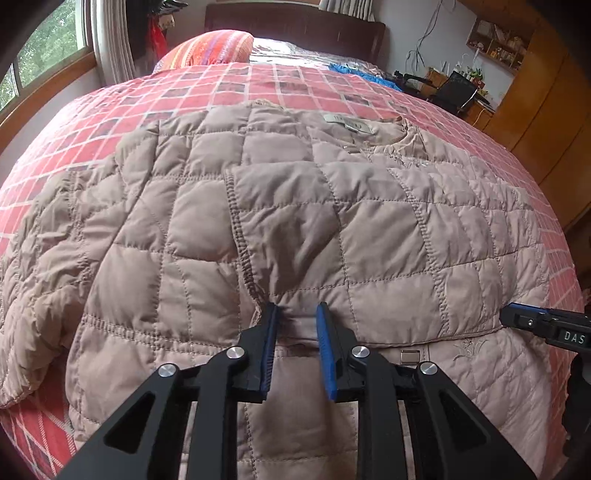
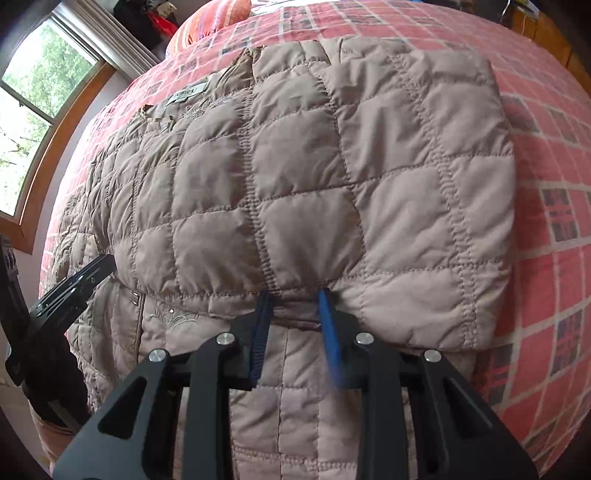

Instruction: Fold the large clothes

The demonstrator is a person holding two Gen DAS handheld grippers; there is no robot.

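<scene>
Quilting fills the left wrist view: a beige padded jacket (image 1: pixel 295 221) lies spread on a bed under a red checked bedspread (image 1: pixel 110 107), with its neck label toward the dark headboard (image 1: pixel 295 22). One panel is folded over the body, its lower edge running across the frame. The left gripper (image 1: pixel 297 310) has its blue-padded fingers (image 1: pixel 271 343) parted, tips touching that folded edge with a small ridge of fabric between them (whether it is pinched I cannot tell). A striped pillow (image 1: pixel 210 48) sits by the window, and the right gripper (image 1: pixel 517 317) enters from the right edge.

From the right wrist view, the jacket (image 2: pixel 295 166) shows the same folded panel, squared off at its right side against the bedspread (image 2: pixel 546 221). The right gripper (image 2: pixel 295 295) is likewise spread, tips pressed at the fold's hem over puckered cloth. The left gripper (image 2: pixel 99 266) pokes in at left, just beside the jacket's edge.
</scene>
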